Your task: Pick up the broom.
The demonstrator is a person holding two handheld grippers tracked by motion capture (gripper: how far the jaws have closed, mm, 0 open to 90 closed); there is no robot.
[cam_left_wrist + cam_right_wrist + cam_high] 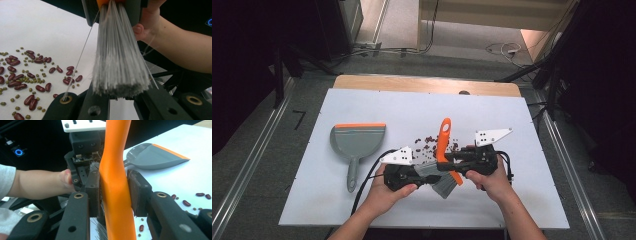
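White table top (362,200) on wooden board, grey floor (262,150), metal rails, cables, dark surroundings

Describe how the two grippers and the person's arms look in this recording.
Both grippers, the left gripper and right gripper, are black, with jointed jaw arms carrying brass-ringed pivots and flat dark pads. Each bears a white three-cornered plate dotted with small dark marks, and a black cable trails from the left one. The forearms are bare; a grey short sleeve shows.
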